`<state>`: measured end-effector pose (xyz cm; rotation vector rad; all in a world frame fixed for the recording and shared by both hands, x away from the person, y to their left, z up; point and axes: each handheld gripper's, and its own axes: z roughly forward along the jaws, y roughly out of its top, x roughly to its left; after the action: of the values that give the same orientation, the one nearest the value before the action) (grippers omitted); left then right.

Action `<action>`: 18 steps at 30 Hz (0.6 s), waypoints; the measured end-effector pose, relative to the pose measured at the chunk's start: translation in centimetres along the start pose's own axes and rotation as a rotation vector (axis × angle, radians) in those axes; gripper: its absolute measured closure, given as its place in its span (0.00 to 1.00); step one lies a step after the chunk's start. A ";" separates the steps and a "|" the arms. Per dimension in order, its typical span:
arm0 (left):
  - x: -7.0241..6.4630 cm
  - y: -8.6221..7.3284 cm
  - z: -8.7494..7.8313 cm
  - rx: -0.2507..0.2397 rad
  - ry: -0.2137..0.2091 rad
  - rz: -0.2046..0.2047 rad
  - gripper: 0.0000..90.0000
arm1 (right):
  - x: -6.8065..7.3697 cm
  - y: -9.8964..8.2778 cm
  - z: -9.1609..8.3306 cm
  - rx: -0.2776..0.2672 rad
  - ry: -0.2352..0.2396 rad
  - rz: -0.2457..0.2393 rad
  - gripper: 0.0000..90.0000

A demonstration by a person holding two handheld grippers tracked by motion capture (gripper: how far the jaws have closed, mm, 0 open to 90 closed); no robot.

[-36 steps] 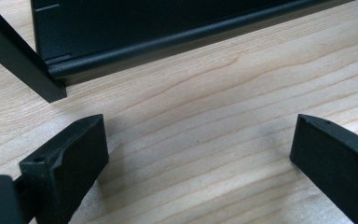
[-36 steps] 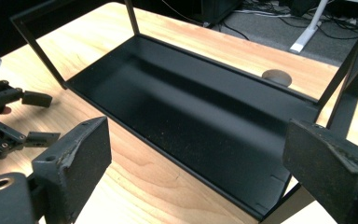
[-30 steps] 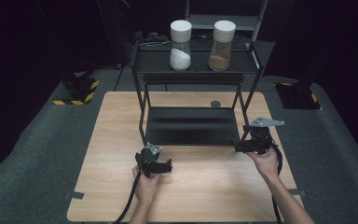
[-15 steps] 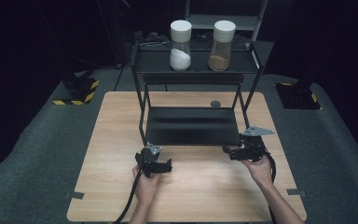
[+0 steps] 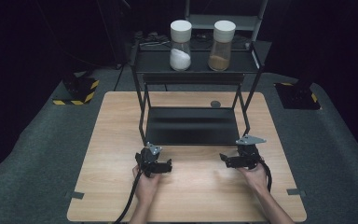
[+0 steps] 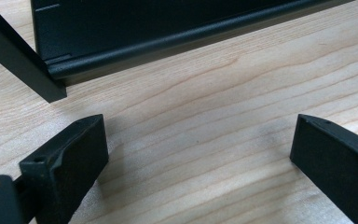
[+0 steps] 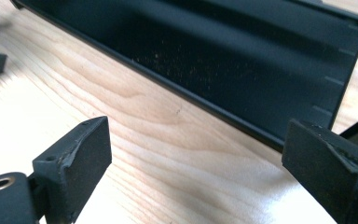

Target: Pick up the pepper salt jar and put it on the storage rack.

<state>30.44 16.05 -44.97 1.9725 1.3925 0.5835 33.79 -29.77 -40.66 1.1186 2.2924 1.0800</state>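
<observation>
The left gripper (image 5: 167,164) rests low over the wooden table (image 5: 116,140) with its jaws spread wide and nothing between them; in the left gripper view only bare wood grain lies between the two black pads (image 6: 72,163). The right gripper (image 5: 224,160) is likewise released and empty, its jaws parted over the wood in the right gripper view, aimed toward the left one.

Just beyond both stands the black rack (image 5: 191,126), the thing nearest them: its lower shelf sits on the table directly ahead of the jaws, with its front lip (image 6: 177,42) running across the left gripper view and a slim upright leg (image 6: 18,65) at the corner. It looks like thin painted metal, so it is probably stiff, fairly light and smooth, apt to slide on the wood if pushed. The front lip or a leg seems the best place to grip, since the flat shelf offers no edge for the pads.

On the top shelf, well apart from the grippers, stand a jar of white powder (image 5: 180,44) and a jar of brown powder (image 5: 220,44); they look like glass and breakable, so tilting the rack would risk toppling them.

Compared with half a second ago, the right gripper has come down and inward toward the person, away from the rack's right leg, while the left one lies where it was.
</observation>
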 end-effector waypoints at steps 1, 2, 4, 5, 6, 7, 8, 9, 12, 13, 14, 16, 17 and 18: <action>0.0 0.0 0.0 0.000 0.000 0.000 0.05 | 0.0 0.0 0.0 0.000 0.000 0.000 0.09; 0.0 0.0 0.0 0.000 0.000 0.000 0.05 | 0.1 -0.3 0.2 0.008 -0.008 -0.006 0.09; 0.0 0.0 0.0 0.000 0.000 0.000 0.05 | 0.3 -0.6 0.4 0.015 -0.016 -0.006 0.09; 0.0 0.0 0.0 0.000 0.000 0.000 0.05 | 0.3 -0.7 0.5 0.017 -0.018 -0.002 0.09; 0.0 0.0 0.0 0.000 0.000 0.000 0.05 | 0.3 -0.9 0.6 0.017 -0.020 0.002 0.09; 0.0 0.0 0.0 0.000 0.000 0.000 0.05 | 0.3 -1.1 0.6 0.019 -0.023 0.009 0.09; 0.0 0.0 0.0 0.000 0.000 0.000 0.05 | 0.3 -1.2 0.7 0.018 -0.027 0.008 0.09; 0.0 0.0 0.0 0.000 0.000 0.000 0.05 | 0.3 -1.3 0.8 0.020 -0.031 0.010 0.09; 0.0 0.0 0.0 0.000 0.000 0.000 0.05 | 0.3 -1.6 1.0 0.025 -0.038 0.018 0.09; 0.0 0.0 0.0 0.000 0.000 0.000 0.05 | 0.4 -1.7 1.0 0.026 -0.039 0.019 0.09; 0.0 0.0 0.0 0.000 0.000 0.000 0.05 | 0.4 -1.8 1.1 0.028 -0.040 0.021 0.09; 0.0 0.0 0.0 0.000 0.000 0.000 0.05 | 0.5 -2.0 1.3 0.032 -0.045 0.022 0.09; 0.0 0.0 0.0 0.000 0.000 0.000 0.05 | 0.5 -2.1 1.3 0.034 -0.046 0.024 0.09; 0.0 0.0 0.0 0.000 0.000 0.000 0.05 | 0.5 -2.2 1.4 0.036 -0.049 0.024 0.09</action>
<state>30.43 16.05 -44.98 1.9721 1.3926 0.5841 33.18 -29.55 -43.27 1.1756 2.2744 1.0123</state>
